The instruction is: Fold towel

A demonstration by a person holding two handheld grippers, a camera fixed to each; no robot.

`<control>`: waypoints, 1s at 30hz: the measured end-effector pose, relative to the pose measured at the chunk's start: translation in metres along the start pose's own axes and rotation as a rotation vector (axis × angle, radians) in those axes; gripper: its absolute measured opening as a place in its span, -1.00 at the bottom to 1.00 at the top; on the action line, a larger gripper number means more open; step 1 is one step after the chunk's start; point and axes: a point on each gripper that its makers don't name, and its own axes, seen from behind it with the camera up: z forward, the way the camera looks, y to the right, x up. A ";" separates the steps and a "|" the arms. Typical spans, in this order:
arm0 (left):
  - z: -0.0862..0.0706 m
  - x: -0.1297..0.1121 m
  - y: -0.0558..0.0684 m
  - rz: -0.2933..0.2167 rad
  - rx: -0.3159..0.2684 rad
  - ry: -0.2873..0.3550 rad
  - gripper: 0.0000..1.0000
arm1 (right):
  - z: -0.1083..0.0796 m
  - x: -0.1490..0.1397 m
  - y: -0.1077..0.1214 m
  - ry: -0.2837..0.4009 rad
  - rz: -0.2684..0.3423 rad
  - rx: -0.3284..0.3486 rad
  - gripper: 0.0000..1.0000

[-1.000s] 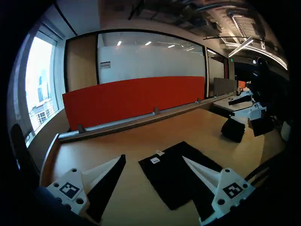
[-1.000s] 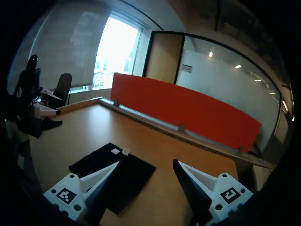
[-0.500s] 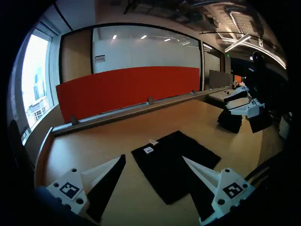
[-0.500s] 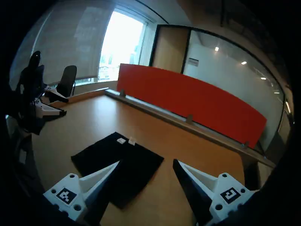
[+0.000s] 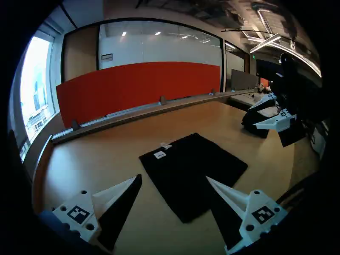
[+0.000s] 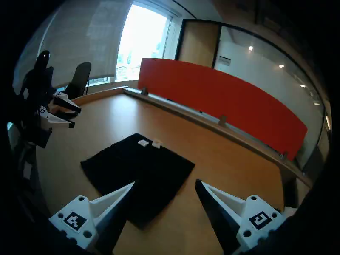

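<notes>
A black towel (image 5: 193, 170) lies flat on the wooden table (image 5: 106, 144), with two small white labels (image 5: 160, 154) at its far edge. My left gripper (image 5: 173, 177) hovers open over the towel's near edge and holds nothing. The right gripper (image 5: 254, 119) is off to the right, held by a person's arm in dark clothing. In the right gripper view the same towel (image 6: 140, 170) spreads out ahead of my right gripper (image 6: 165, 182), which is open and empty. The left gripper (image 6: 76, 118) is at the far left there, with its fingers apart.
A red divider panel (image 5: 136, 87) on a metal rail runs along the table's far edge. Behind it is a glass wall. A bright window (image 6: 138, 42) and an office chair (image 6: 78, 83) stand past the table's left end. Bare wood (image 6: 229, 161) surrounds the towel.
Both views have shifted, and the towel now appears fuller and higher in each. Both grippers stay open and the towel has not been touched.
</notes>
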 end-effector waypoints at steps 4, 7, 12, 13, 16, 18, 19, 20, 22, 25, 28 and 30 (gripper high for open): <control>0.005 -0.011 0.003 0.007 -0.007 -0.020 1.00 | 0.007 -0.012 -0.006 -0.014 -0.004 0.015 1.00; 0.009 -0.019 0.005 0.009 -0.013 -0.035 1.00 | 0.012 -0.021 -0.010 -0.025 -0.005 0.028 1.00; 0.015 -0.032 0.010 0.001 -0.024 -0.061 1.00 | 0.021 -0.038 -0.017 -0.056 0.003 0.054 1.00; 0.016 -0.035 0.011 0.001 -0.028 -0.067 1.00 | 0.023 -0.041 -0.018 -0.061 0.003 0.058 1.00; 0.020 -0.045 0.015 0.006 -0.040 -0.087 1.00 | 0.027 -0.051 -0.022 -0.079 0.002 0.071 1.00; 0.023 -0.051 0.018 0.013 -0.049 -0.100 1.00 | 0.029 -0.058 -0.025 -0.094 -0.001 0.081 1.00; 0.024 -0.053 0.020 0.017 -0.054 -0.107 1.00 | 0.030 -0.061 -0.026 -0.098 -0.002 0.085 1.00; 0.025 -0.056 0.021 0.020 -0.058 -0.113 1.00 | 0.031 -0.063 -0.027 -0.103 -0.004 0.089 1.00; 0.028 -0.062 0.023 0.024 -0.066 -0.127 1.00 | 0.034 -0.069 -0.029 -0.112 -0.007 0.097 1.00; 0.032 -0.069 0.025 0.026 -0.074 -0.145 1.00 | 0.037 -0.075 -0.032 -0.122 -0.010 0.108 1.00; 0.036 -0.076 0.027 0.027 -0.081 -0.163 1.00 | 0.040 -0.081 -0.034 -0.131 -0.009 0.118 1.00; 0.038 -0.081 0.028 0.028 -0.085 -0.175 1.00 | 0.042 -0.086 -0.036 -0.139 -0.009 0.124 1.00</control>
